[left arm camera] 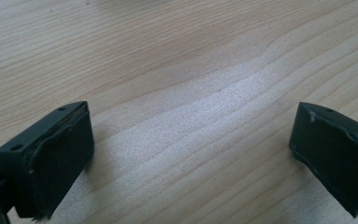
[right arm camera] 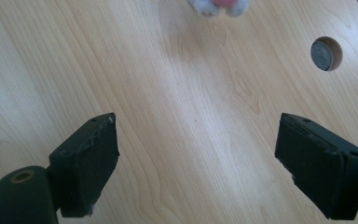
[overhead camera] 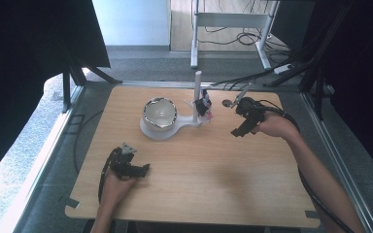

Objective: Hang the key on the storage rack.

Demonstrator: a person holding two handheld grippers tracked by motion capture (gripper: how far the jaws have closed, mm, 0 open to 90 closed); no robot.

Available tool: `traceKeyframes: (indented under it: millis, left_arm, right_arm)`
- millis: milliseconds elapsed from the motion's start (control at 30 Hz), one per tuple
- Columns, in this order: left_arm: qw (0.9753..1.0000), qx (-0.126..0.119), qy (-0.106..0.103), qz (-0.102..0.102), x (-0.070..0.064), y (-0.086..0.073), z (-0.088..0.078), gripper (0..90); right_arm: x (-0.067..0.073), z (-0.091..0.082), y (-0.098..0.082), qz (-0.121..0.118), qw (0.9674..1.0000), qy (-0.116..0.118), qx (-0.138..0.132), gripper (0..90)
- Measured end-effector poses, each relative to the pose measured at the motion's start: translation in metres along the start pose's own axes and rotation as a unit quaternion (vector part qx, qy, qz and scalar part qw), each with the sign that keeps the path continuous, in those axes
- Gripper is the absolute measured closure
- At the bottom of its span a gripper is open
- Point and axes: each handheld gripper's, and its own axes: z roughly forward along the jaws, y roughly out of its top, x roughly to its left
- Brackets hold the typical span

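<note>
A shiny bowl (overhead camera: 159,113) sits on a white stand base (overhead camera: 167,131) near the table's far middle, with a white upright post (overhead camera: 197,90) beside it. A small dark object with a pink bit (overhead camera: 204,107) hangs at the post; its pale and pink end (right arm camera: 218,6) peeks in at the top of the right gripper view. My left gripper (overhead camera: 143,169) rests low at the front left, jaws wide apart over bare wood (left arm camera: 191,112). My right gripper (overhead camera: 238,130) hovers at the far right, also open, nothing between its pads (right arm camera: 86,163).
The wooden table (overhead camera: 213,179) has a round cable hole (right arm camera: 326,53) near its far right. Cables trail from both grippers. Beyond the table lie a grey floor, a white frame's legs (overhead camera: 228,22) and dark curtains on both sides.
</note>
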Motion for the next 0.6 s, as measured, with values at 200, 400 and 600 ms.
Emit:
traceKeyframes:
  millis: [200,400,600]
  left_arm:
    - [1.0000,0.000,0.000,0.000,0.000,0.000,0.000,0.0]
    - [1.0000,0.000,0.000,0.000,0.000,0.000,0.000,0.0]
    - [1.0000,0.001,0.000,0.000,0.000,0.000,0.000,0.0]
  right_arm:
    - [0.001,-0.005,-0.014,0.005,0.9999,-0.008,-0.005,13.6]
    - [0.002,-0.010,-0.030,0.010,0.9998,-0.014,-0.010,13.4]
    - [0.005,-0.012,-0.048,0.021,0.9995,-0.018,-0.012,12.5]
